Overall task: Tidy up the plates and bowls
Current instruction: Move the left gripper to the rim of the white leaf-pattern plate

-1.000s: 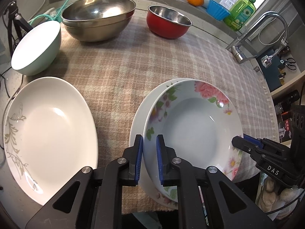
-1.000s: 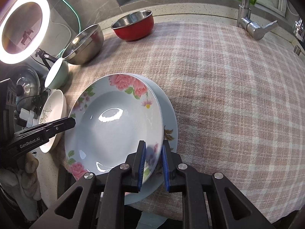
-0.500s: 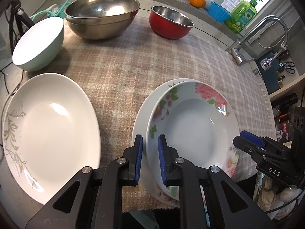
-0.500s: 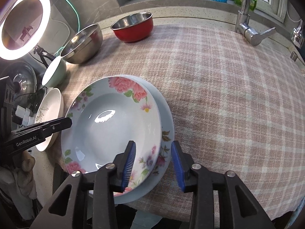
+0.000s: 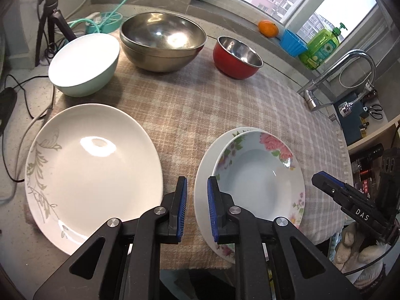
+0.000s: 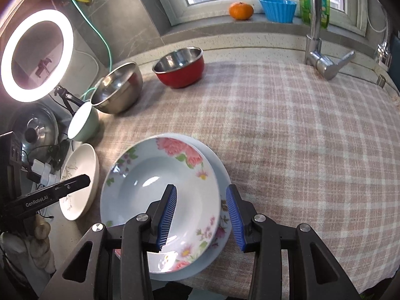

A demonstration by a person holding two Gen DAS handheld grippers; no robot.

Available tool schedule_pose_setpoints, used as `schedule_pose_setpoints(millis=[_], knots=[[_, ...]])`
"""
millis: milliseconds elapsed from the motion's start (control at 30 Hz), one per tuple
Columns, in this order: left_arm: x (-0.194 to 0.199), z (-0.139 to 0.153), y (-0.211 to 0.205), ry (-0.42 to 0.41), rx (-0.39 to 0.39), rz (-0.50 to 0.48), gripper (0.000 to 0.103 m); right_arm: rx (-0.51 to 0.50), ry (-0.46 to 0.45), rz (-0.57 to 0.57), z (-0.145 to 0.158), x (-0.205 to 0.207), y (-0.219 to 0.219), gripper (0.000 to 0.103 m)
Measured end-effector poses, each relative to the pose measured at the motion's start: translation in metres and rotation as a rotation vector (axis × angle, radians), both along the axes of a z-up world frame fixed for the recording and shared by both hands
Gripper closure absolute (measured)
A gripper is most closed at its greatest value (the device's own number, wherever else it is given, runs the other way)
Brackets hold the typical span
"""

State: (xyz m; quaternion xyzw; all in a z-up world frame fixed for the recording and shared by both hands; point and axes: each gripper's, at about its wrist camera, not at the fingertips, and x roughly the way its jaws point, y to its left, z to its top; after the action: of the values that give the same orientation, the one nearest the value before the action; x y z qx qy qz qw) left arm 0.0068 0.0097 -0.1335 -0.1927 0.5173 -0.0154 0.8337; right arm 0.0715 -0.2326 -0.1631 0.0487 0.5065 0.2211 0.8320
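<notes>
A floral deep plate (image 5: 260, 177) (image 6: 160, 190) rests stacked on a second floral plate (image 5: 202, 182) (image 6: 222, 182) near the checked cloth's front edge. My left gripper (image 5: 197, 210) is open, its jaws astride the lower plate's left rim without touching it. My right gripper (image 6: 201, 218) is open, jaws wide on either side of the upper plate's right rim. A large white oval plate (image 5: 92, 162) (image 6: 78, 180) lies to the left. A mint bowl (image 5: 83, 63) (image 6: 81, 122), a steel bowl (image 5: 162, 41) (image 6: 117, 88) and a red bowl (image 5: 236, 57) (image 6: 180, 66) stand at the back.
A faucet (image 5: 335, 75) (image 6: 316, 35) stands at the right of the cloth. An orange (image 6: 241, 10), a blue cup (image 6: 277, 8) and a green soap bottle (image 5: 322, 47) sit on the windowsill. A ring light (image 6: 35, 55), tripod (image 5: 50, 17) and cables are at the left.
My right gripper has opened and let go of the upper floral plate, which now rests on the lower one. My left gripper has opened a little. Both have drawn back.
</notes>
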Motion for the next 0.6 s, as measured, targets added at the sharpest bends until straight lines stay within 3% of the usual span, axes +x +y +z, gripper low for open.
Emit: schedule_pose_setpoints(millis=[400,600], knots=[[-0.043,0.013,0.066,-0.029,0.016,0.214,0.088,-0.003,-0.088,0.171,0.027,-0.003,0.065,0.066],[-0.063,0.011,0.096,-0.025,0.025,0.312,0.088,-0.030,-0.050,0.260,0.024,0.000,0.108,0.066]])
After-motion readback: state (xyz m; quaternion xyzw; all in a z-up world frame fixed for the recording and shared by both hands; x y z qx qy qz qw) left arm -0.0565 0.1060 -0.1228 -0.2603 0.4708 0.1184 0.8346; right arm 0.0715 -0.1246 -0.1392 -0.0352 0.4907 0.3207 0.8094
